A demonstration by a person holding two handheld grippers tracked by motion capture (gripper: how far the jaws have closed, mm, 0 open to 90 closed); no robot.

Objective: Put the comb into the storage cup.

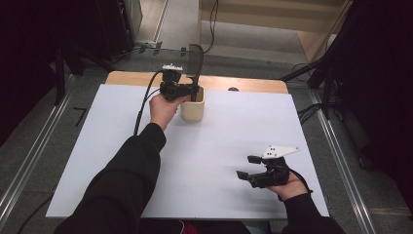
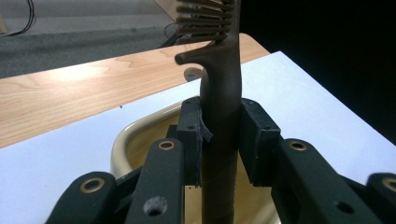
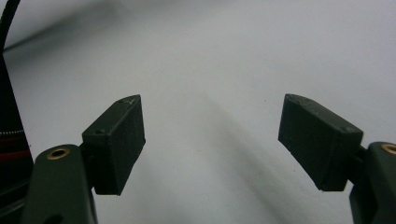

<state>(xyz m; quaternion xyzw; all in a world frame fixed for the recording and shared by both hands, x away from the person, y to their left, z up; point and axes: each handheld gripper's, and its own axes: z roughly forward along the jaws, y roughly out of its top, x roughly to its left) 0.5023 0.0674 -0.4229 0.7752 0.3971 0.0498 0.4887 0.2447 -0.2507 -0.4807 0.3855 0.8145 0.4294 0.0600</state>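
The left gripper was clamped on the handle of a dark comb, which stood upright with its lower end down inside the cream cup at the far side of the white mat, teeth at the top above the jaws. The comb looked light, stiff and smooth, likely to pivot if pinched loosely, so the thick handle just under the teeth seemed the right place to hold. The right gripper rested near the mat's front edge, jaws spread and empty, well apart from the cup.

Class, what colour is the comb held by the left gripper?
Dark brown comb, shown best in the left gripper view.
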